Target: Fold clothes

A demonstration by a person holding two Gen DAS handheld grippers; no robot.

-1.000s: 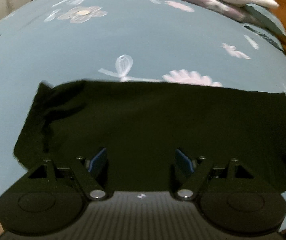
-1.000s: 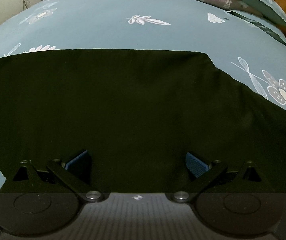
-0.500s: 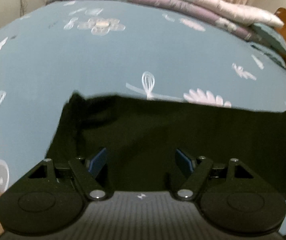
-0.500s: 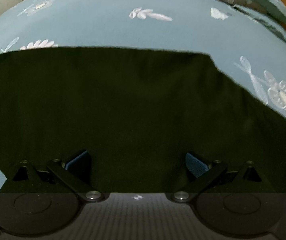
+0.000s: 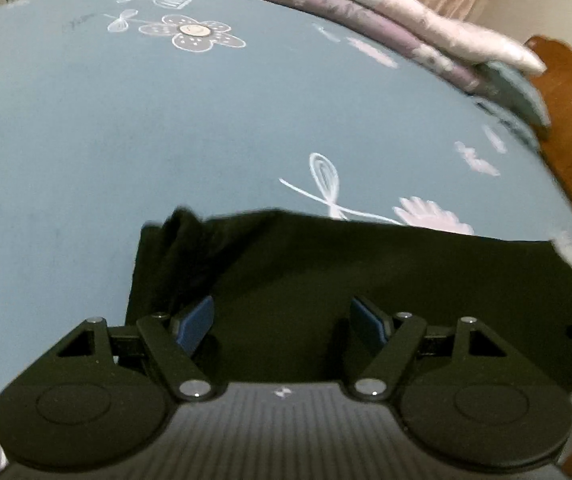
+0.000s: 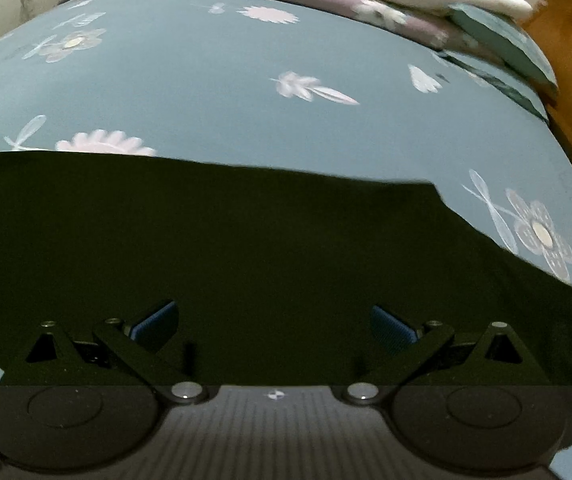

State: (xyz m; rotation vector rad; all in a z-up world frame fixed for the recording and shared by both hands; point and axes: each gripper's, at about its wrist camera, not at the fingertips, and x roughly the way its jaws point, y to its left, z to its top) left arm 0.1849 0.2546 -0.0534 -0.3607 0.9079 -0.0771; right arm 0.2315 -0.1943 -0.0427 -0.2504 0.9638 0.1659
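Note:
A black garment (image 5: 366,272) lies spread flat on a blue-grey flowered bedsheet (image 5: 126,128). In the left wrist view its left end shows a crumpled fold (image 5: 174,248), and my left gripper (image 5: 282,320) hovers open over that end, blue pads apart with nothing between them. In the right wrist view the same black garment (image 6: 246,248) fills the lower half, its far right corner (image 6: 430,188) cut at a slant. My right gripper (image 6: 274,322) stands open above the cloth, holding nothing.
Folded pink and mauve quilts (image 5: 366,4) and a pillow (image 6: 498,36) are stacked at the far edge of the bed. A brown wooden headboard (image 5: 570,92) rises at the right. Bare sheet (image 6: 206,80) stretches beyond the garment.
Both grippers have drawn back and tilted up, so the garment sits lower in each view. The left view has shifted left toward the crumpled end. Both stay open.

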